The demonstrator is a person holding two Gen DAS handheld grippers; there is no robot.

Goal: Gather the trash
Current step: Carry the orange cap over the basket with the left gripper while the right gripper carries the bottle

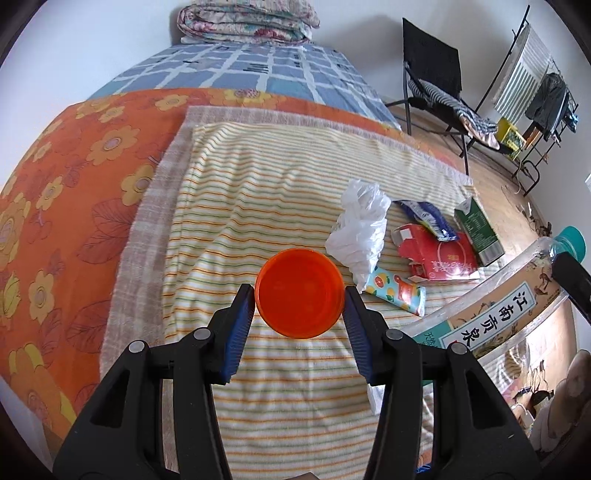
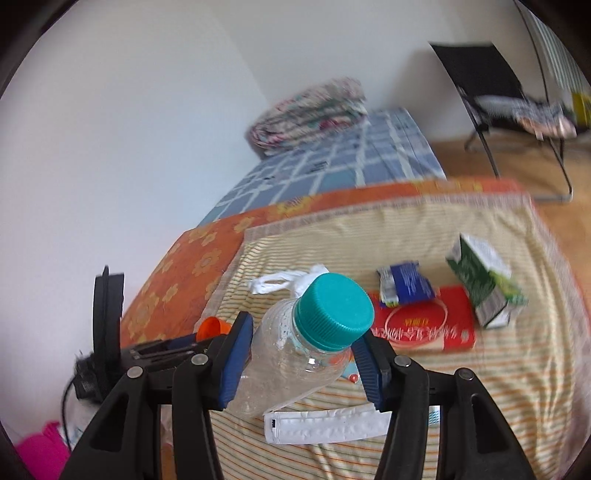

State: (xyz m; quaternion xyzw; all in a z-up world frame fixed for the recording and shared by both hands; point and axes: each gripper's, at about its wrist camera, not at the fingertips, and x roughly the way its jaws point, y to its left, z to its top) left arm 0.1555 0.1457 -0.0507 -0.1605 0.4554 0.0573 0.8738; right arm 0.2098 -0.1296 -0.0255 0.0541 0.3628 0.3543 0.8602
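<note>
1. I see a striped towel (image 1: 258,206) spread over an orange flowered cover (image 1: 74,177).
2. Far beyond, a blue checked sheet (image 1: 258,70) bears a folded floral quilt (image 1: 247,20).
3. Far right, a black folding chair (image 1: 432,74) stands on the wooden floor (image 1: 491,177).

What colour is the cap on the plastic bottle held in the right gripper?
Teal; the cap shows best in the right wrist view.
</note>
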